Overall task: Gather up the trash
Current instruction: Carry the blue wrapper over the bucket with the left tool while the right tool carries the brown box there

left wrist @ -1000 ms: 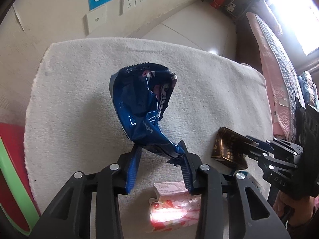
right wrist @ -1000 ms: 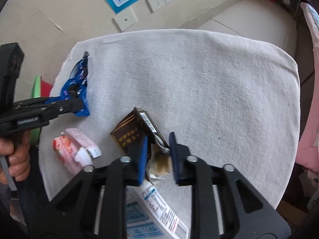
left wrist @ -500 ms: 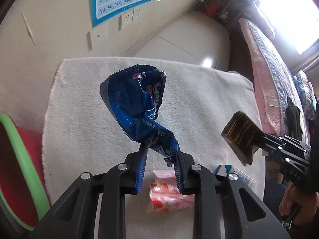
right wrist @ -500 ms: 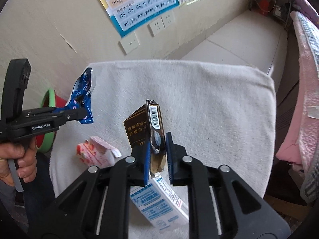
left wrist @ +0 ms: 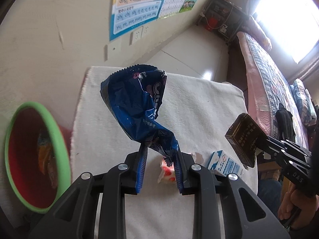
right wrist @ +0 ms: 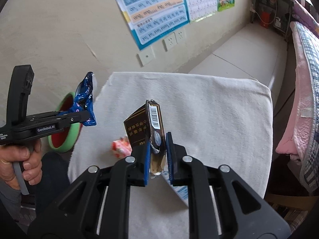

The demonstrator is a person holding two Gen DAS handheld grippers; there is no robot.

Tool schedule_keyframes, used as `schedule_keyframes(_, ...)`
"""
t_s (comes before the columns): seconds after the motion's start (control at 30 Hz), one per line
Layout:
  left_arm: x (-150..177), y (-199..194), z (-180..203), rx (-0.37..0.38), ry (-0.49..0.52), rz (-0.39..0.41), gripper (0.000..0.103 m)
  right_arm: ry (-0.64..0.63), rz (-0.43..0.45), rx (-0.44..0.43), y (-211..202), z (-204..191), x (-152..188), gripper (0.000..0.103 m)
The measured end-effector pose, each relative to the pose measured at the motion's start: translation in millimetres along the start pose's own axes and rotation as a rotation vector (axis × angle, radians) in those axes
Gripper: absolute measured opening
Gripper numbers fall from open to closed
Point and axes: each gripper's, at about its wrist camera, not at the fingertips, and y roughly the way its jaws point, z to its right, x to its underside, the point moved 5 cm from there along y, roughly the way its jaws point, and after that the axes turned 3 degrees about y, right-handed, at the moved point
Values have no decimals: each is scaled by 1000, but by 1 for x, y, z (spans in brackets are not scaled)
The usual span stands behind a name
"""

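Note:
My left gripper (left wrist: 160, 155) is shut on a crumpled blue snack wrapper (left wrist: 137, 107) and holds it above the white towel-covered table (left wrist: 199, 103); the wrapper (right wrist: 84, 99) also shows in the right wrist view. My right gripper (right wrist: 157, 151) is shut on a dark brown cigarette box (right wrist: 145, 125), lifted above the table; the box (left wrist: 243, 137) shows at the right of the left wrist view. A red bin with a green rim (left wrist: 26, 155) stands on the floor left of the table. A pink-red packet (right wrist: 120, 146) and a blue-white carton (left wrist: 223, 163) lie on the towel.
The wall with a poster (right wrist: 157, 10) and sockets is behind the table. A bed with a pink quilt (right wrist: 305, 83) runs along the right. The bin (right wrist: 67, 127) sits beside the table's left edge, below my left gripper.
Both grippers have risen from the table with their items. The left gripper has moved left toward the bin, which is now in full view. The cigarette box has left the towel.

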Motion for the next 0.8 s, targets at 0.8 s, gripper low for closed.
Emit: schedule_keyframes(0.8,55,-100,-114,-117,-132,99,23,-203,63,-114,-4,-156,-22,15)
